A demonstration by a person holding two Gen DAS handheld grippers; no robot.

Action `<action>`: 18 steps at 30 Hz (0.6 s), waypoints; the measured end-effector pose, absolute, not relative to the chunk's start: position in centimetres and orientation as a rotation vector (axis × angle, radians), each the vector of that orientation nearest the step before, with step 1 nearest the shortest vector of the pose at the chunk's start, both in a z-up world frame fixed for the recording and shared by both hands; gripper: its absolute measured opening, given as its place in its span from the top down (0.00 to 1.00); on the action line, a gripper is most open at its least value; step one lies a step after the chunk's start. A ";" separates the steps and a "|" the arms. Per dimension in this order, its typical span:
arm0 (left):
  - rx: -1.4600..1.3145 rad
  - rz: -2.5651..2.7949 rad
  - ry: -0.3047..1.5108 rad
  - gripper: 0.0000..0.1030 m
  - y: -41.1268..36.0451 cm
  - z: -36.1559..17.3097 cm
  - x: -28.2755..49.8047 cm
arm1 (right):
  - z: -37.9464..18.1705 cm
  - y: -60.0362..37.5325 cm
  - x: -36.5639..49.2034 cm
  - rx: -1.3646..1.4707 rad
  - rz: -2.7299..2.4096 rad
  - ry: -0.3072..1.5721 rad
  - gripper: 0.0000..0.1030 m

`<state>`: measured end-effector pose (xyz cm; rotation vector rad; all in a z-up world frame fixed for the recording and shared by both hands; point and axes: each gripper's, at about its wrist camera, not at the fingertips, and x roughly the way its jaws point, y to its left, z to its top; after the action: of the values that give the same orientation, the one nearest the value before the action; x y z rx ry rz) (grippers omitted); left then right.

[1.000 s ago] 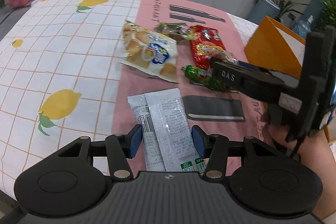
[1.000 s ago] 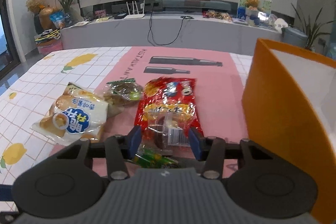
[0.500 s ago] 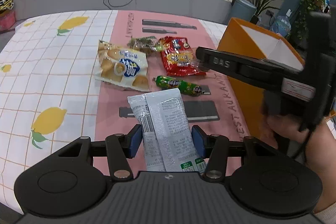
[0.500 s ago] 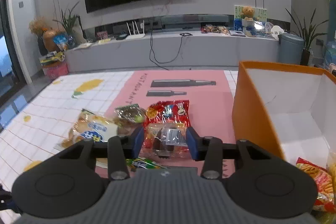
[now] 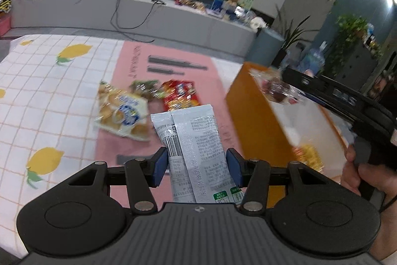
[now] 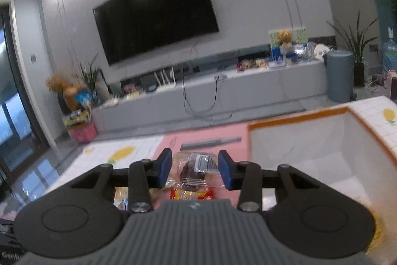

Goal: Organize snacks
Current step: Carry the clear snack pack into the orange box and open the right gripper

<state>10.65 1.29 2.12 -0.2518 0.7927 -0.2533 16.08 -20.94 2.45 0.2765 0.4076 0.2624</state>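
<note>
My left gripper [image 5: 197, 162] is shut on a grey-white printed packet [image 5: 196, 131], held up above the pink mat. My right gripper [image 6: 194, 167] is shut on a small clear packet [image 6: 196, 168] with dark brown pieces inside. In the left wrist view that clear packet [image 5: 278, 91] hangs over the near rim of the orange box [image 5: 248, 113], whose white inside [image 6: 310, 148] lies just right of the right gripper. On the mat lie a bread bag [image 5: 121, 113], a red snack bag [image 5: 181, 96] and a small green-brown packet [image 5: 144, 87].
A yellow snack bag [image 5: 307, 155] lies inside the box. A person's hand [image 5: 364, 178] holds the right gripper's handle. The lemon-print cloth [image 5: 49, 91] covers the table's left half. Beyond the table stands a long grey TV bench [image 6: 223, 91].
Both grippers rose with their packets. The right one lifted the clear packet off the red bag and carried it right, to over the orange box. The views tilted up toward the room.
</note>
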 end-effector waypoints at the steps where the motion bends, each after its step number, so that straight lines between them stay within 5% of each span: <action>1: -0.257 -0.260 0.786 0.43 0.9 2.4 10.8 | 2.7 -21.9 15.8 0.287 0.258 0.406 0.62; 9: -0.244 -0.314 0.766 0.43 -2.7 3.1 12.7 | 2.9 -28.1 14.3 0.270 0.185 0.422 0.63; 12: -0.229 -0.301 0.759 0.43 -3.6 2.6 13.3 | 2.0 -28.5 15.2 0.263 0.204 0.483 0.84; 18: -0.238 -0.294 0.791 0.43 -3.7 1.1 13.8 | -0.1 -27.8 17.1 0.258 0.164 0.579 0.85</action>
<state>13.76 -3.68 1.14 -0.2380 0.7908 -0.2944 17.14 -27.82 -0.05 0.2582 0.5791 0.1636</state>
